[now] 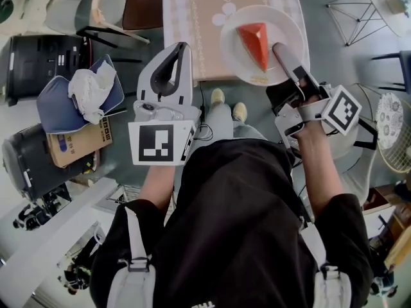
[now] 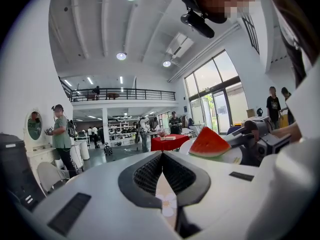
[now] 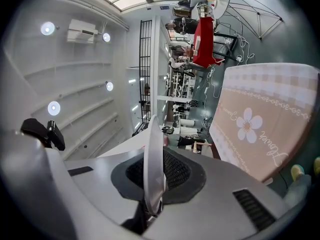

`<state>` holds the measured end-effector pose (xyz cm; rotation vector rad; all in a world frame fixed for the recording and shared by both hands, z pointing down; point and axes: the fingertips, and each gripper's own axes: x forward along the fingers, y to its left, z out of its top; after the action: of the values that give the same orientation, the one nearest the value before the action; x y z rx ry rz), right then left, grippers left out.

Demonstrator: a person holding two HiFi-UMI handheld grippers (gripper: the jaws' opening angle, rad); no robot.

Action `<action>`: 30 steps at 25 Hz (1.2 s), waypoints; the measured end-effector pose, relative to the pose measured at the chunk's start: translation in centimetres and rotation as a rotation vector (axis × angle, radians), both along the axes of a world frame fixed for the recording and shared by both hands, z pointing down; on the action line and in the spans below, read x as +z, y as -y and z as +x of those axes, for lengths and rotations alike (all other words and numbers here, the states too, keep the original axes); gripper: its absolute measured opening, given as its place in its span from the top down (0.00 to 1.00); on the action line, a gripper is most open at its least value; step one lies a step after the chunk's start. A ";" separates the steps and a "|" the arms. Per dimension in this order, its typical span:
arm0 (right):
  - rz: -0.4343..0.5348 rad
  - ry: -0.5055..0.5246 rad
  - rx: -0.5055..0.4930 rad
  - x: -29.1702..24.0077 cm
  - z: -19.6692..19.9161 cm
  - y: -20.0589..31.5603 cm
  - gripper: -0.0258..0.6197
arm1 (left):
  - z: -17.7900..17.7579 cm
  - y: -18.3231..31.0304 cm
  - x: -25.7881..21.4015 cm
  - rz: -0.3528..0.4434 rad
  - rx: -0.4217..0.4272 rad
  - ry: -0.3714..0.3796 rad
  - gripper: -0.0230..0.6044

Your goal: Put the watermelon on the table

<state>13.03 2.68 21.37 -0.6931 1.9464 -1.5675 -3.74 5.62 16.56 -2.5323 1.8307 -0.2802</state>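
A: Far left, head view: a blue cushion (image 1: 54, 104) with a crumpled white cloth (image 1: 93, 88) on top, and a cardboard box (image 1: 80, 143) just below it. What about the left gripper (image 1: 180, 50)?

B: It points toward the near edge of the table (image 1: 199, 24). In its own view the jaw tips are pressed together with nothing between them. Only the tablecloth (image 1: 192, 50) shows through the gap behind the tips.

A: And the tablecloth?

B: Pinkish beige with a white flower print.

A: Watermelon (image 1: 255, 42)?

B: One red wedge lying on a white plate (image 1: 230, 47). From above, the plate overlaps the table's near right corner and part of it is past the edge. I cannot tell whether the plate touches the tablecloth.

A: Right gripper (image 1: 280, 50)?

B: It is clamped on the plate's right rim. In its own view the rim stands edge-on between the jaws, with both pads against it.
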 end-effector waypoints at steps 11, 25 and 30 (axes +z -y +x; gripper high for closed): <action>-0.001 0.007 -0.007 -0.1 -1.1 0.3 0.92 | -1.0 0.0 -0.3 0.010 -0.012 -0.013 0.95; -0.007 -0.002 0.012 -0.2 -2.8 3.3 0.92 | -2.7 3.4 0.3 -0.012 0.014 -0.018 0.94; -0.018 -0.003 0.025 0.0 -2.9 4.4 0.92 | -3.0 4.9 0.4 -0.016 0.025 -0.024 0.95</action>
<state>10.10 -1.70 21.42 -0.7244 1.9207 -1.5710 -6.76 0.68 16.94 -2.5785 1.8116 -0.2665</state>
